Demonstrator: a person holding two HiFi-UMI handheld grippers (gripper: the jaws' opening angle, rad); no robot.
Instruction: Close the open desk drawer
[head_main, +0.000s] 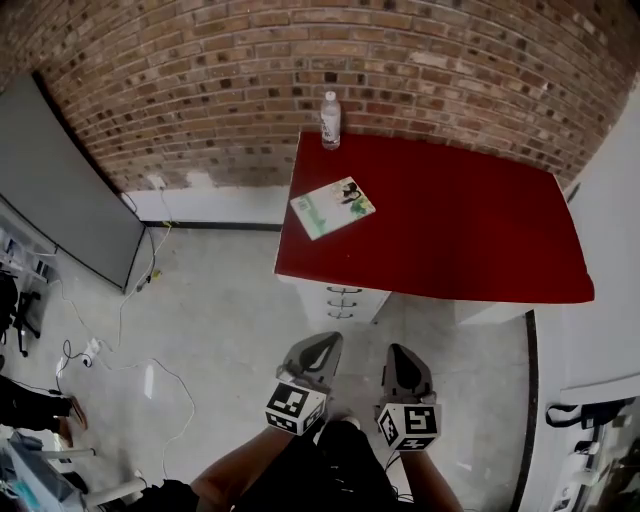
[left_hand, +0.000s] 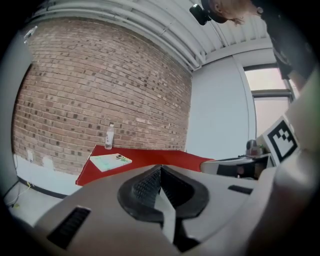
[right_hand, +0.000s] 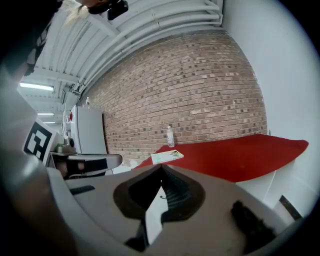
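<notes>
Standing well back from the red-topped worktop (head_main: 450, 230), the person carries the grey left claw (head_main: 322, 350) and grey right claw (head_main: 402, 362) side by side, both pinched shut on nothing, suited to walking, not grasping. The white metal-handled desk drawers (head_main: 343, 298) lie well ahead; whether any stands open cannot be told.

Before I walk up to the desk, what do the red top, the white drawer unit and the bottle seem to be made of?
The red top: smooth, even matte red, probably laminate or painted board. The drawer unit: flat white fronts with thin grey loop handles, painted metal or laminate; can't tell which. The bottle: see-through with a white cap, likely clear plastic.
</notes>
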